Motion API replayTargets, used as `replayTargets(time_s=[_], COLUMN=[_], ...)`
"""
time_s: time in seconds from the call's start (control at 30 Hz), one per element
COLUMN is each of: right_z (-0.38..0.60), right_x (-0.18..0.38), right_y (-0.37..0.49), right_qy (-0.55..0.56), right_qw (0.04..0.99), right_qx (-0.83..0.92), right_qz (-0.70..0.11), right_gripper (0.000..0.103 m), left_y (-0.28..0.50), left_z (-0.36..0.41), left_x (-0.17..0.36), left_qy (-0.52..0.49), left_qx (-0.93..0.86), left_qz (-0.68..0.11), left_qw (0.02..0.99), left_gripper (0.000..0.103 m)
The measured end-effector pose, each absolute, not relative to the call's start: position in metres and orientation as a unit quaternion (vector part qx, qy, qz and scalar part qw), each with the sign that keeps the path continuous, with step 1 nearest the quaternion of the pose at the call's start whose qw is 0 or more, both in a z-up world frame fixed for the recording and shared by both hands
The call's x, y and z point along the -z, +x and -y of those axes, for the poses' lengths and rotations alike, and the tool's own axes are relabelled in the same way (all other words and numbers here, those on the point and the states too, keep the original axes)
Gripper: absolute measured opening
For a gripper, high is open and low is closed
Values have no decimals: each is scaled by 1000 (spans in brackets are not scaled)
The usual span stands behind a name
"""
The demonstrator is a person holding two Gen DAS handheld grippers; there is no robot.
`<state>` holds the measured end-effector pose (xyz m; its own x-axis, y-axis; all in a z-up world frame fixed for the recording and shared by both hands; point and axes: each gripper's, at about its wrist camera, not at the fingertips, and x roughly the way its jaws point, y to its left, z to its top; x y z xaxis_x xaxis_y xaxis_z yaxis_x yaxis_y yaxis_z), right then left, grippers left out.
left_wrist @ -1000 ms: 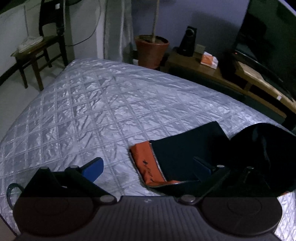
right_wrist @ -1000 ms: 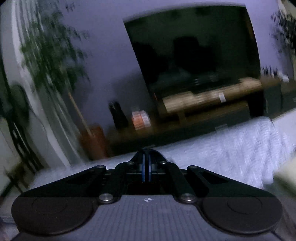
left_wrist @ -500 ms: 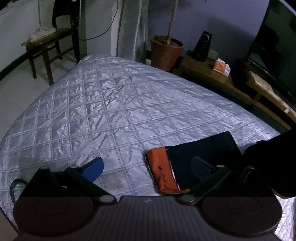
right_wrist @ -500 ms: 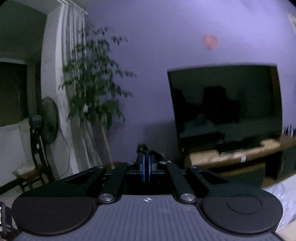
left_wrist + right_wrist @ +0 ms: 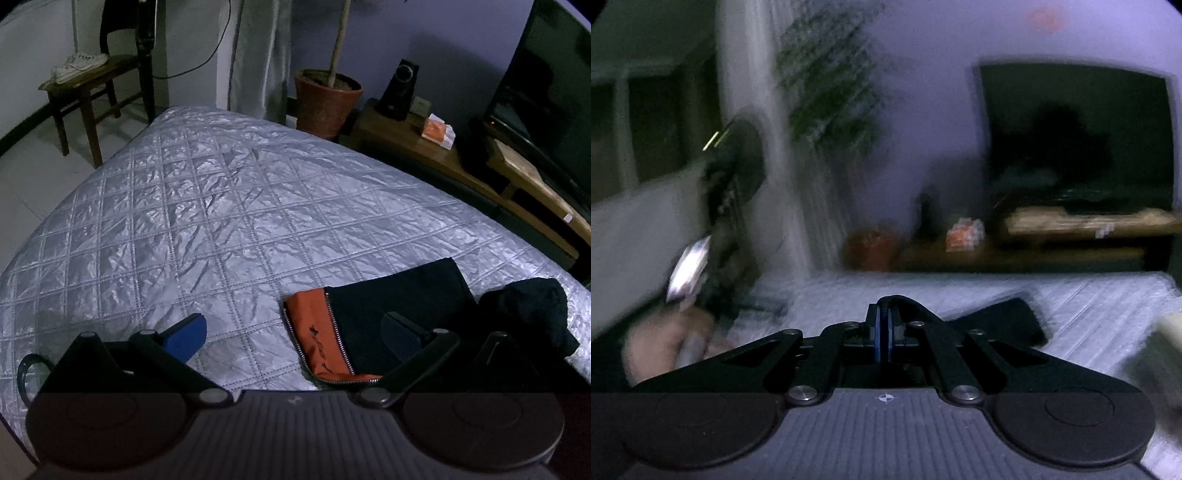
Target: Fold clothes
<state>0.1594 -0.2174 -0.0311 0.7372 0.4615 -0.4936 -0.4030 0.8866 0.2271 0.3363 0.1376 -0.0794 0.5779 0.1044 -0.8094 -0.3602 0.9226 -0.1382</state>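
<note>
The folded garment is dark with an orange zipped panel, lying flat on the quilted bedspread. A terracotta pot holds a thin trunk. My left gripper is spread wide just over the garment's near edge. My right gripper is pressed together; that view is blurred.

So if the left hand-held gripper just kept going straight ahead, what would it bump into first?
Probably the quilted bedcover. The open left hand-held gripper points at bare cover, just left of the folded garment, though depth is unclear.
</note>
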Motion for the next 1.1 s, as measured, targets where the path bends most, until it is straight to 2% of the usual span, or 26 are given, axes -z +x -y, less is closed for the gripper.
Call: replayTargets(time_s=[0.07,0.17,0.23,0.3,0.37,0.4,0.57,0.67,0.73,0.83,0.93,1.1], right_z=[192,156,154,160,166,171,129,84,54,21,43,70], right_x=[60,101,91,73,64,65,87,119,145,175,169,167], right_y=[153,143,147,162,191,211,297,329,342,352,361,356], right_qy=[41,24,26,22,34,38,-93,-136,-160,-199,-115,-218], right_qw=[895,830,812,831,849,860,885,862,835,823,845,876], right_qx=[-278,-344,-390,-389,-370,-352,-302,-332,-358,-354,-332,-194], right_qz=[-347,-438,-433,-397,-375,-367,-342,-359,-386,-397,-403,-385], right_gripper=[19,21,21,28,62,65,65,64,68,66,68,75], left_y=[336,335,335,335,335,335,335,335,335,335,334,336], left_z=[-138,-140,-143,-147,-154,-157,-168,-173,-178,-184,-187,-181], left_x=[80,79,79,78,78,79,77,77,79,82,84,86], left_qy=[-146,-145,-147,-149,-157,-162,-169,-164,-165,-167,-162,-154], left_qx=[-133,-132,-132,-136,-144,-148,-168,-180,-186,-192,-194,-186], left_qz=[-440,-440,-439,-437,-437,-437,-433,-431,-433,-436,-441,-447], left_qw=[876,876,876,876,874,872,869,869,866,863,861,861], left_gripper=[101,101,101,101,101,101,101,101,101,101,101,101])
